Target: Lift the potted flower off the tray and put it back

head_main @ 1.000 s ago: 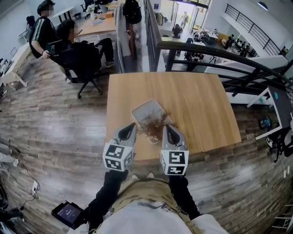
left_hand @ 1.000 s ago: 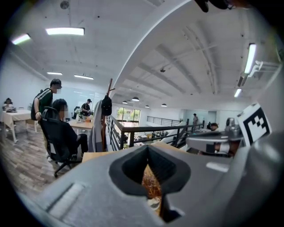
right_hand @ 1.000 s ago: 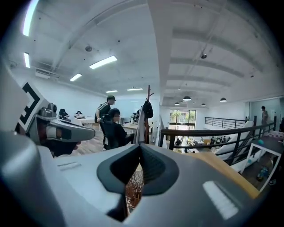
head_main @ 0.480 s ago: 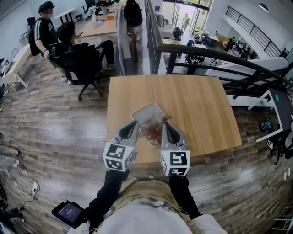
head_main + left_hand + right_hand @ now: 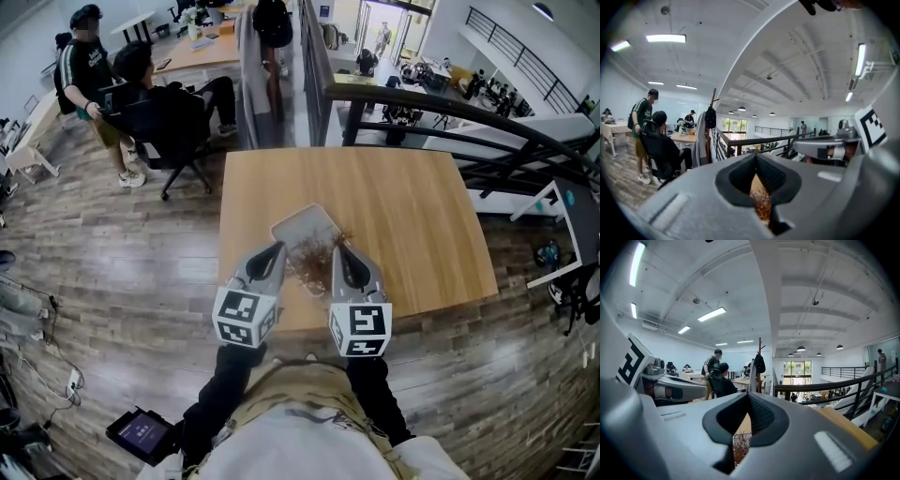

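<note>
Jaws of the left gripper (image 5: 757,157) were pressed together at the tips, and we saw nothing clamped between them. Through the hollow behind the tips only brown dried sprigs showed, lying below. The right gripper (image 5: 749,395) was clenched the same way, tips meeting and empty, with a tuft of the same twigs visible under its hollow.

From the head view we found the two grippers side by side and pointing away from us. Their marker cubes (image 5: 244,319) were nearest our body. The potted flower (image 5: 314,255) sat between the two noses, its dry reddish-brown branches spreading across the gap. The pot itself was hidden under the sprigs and the gripper bodies. We could not tell whether either gripper touched it, nor whether it stood on the tray or hung just above it.

The tray (image 5: 300,223), pale and rectangular, lay tilted on the near part of the wooden table (image 5: 394,216), and its near end disappeared beneath the plant.

Around the table ran a dark plank floor (image 5: 112,281). Well beyond the table's far left corner a seated person (image 5: 150,89) occupied an office chair, with a standing person (image 5: 84,56) just beside. A black railing (image 5: 450,108) crossed the upper right.
</note>
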The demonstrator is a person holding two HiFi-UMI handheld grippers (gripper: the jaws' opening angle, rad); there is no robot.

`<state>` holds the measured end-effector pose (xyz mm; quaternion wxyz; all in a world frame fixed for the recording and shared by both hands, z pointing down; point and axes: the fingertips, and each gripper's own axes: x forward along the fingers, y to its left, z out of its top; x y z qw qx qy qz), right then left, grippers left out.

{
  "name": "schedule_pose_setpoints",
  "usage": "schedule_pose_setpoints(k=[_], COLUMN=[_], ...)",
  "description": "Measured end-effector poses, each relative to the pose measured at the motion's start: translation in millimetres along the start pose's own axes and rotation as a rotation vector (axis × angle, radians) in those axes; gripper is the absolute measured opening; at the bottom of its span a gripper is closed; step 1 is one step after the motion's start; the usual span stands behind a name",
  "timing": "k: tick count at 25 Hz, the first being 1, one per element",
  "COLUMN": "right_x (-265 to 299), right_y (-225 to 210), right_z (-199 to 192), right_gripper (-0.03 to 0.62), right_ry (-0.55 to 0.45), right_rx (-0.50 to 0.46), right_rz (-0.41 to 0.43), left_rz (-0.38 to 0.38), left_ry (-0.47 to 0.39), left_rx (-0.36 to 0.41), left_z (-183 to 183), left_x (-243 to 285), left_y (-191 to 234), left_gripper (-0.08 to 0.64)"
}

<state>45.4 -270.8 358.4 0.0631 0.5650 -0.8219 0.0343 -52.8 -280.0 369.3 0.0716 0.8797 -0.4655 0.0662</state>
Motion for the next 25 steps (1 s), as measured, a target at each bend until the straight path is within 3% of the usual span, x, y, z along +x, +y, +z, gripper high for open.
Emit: schedule_pose_setpoints(k=[25], right_x=[6.0], right_y=[10.1], right_z=[-9.6], right_gripper=[0.004], right_ry=[0.009], right_rx=[-0.003], right_rz=[0.017], left_rz=[0.014], left_ry=[0.007], left_rx=[-0.019], left_z=[-10.5], left_x=[-5.3], left_y=[10.8], left_gripper=[0.002])
